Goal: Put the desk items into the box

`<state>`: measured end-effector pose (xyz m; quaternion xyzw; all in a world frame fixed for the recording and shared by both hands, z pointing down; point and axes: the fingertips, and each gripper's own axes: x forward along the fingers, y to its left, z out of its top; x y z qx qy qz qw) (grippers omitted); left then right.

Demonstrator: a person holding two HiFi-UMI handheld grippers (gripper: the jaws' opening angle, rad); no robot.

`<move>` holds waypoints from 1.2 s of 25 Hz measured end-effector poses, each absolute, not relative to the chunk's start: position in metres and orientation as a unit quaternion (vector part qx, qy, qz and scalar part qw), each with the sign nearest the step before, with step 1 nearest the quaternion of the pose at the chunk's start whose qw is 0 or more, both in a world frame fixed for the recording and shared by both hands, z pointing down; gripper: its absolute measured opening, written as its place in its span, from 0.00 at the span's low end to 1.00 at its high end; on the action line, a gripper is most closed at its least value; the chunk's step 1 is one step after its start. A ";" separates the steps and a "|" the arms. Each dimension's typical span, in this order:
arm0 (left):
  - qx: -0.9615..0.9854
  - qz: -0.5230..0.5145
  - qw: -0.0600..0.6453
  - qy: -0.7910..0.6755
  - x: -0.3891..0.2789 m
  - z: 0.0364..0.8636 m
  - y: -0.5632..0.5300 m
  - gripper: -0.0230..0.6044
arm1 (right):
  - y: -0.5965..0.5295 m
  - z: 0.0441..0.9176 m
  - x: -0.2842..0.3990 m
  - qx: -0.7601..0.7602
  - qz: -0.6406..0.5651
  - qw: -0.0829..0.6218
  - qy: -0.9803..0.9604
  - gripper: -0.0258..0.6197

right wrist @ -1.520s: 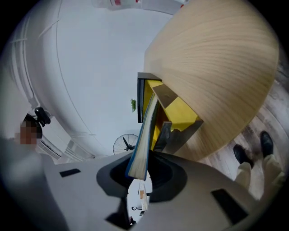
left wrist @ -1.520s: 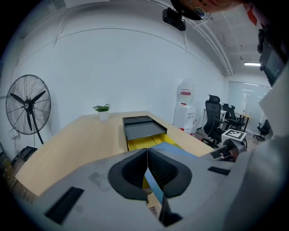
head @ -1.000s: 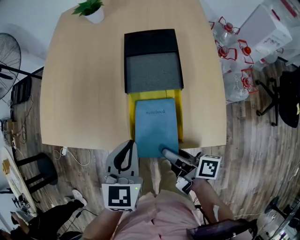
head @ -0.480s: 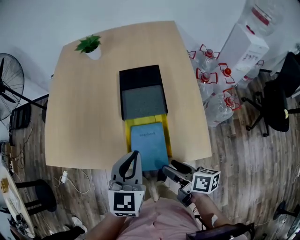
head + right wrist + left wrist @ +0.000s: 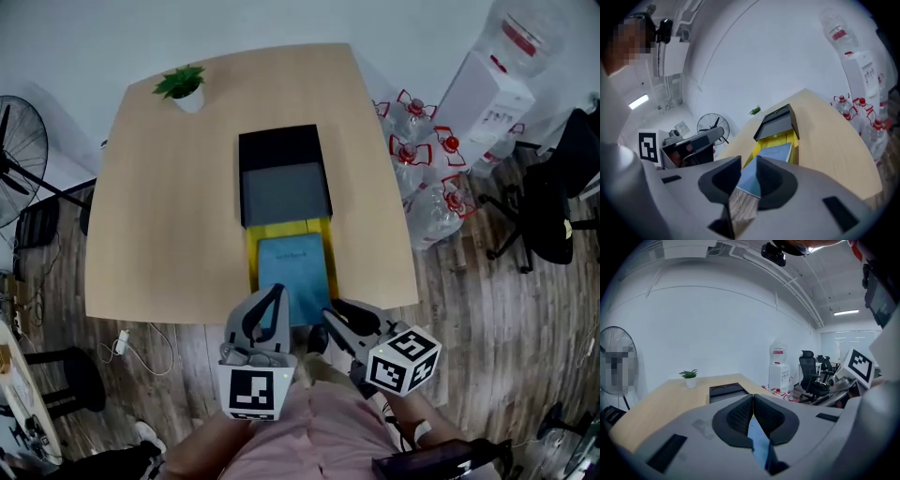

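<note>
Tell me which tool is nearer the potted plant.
Left. The left tool is at the table's near edge, over the blue notebook's near-left corner, on the potted plant's side. The right tool is at the notebook's near-right corner, farther off.

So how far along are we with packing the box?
Nothing looks packed yet. The blue notebook lies on the yellow item, both on the table outside the black box. Nothing is in hand: the right gripper is open at the notebook's near corner, and the left gripper is shut and empty. Both items have yet to go in.
</note>
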<state>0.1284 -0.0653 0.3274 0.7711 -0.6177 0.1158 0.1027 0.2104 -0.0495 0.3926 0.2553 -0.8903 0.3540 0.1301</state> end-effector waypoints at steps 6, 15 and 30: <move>0.773 0.131 0.131 -0.606 0.140 0.365 -0.044 0.06 | -0.011 0.416 0.193 0.210 0.319 0.190 -0.905 0.04; 0.772 0.150 0.182 -0.590 0.154 0.412 -0.011 0.06 | 0.021 0.446 0.179 0.158 0.316 0.235 -0.906 0.04; 0.757 0.167 0.258 -0.577 0.151 0.461 0.012 0.06 | 0.012 0.470 0.165 0.142 0.322 0.263 -0.898 0.04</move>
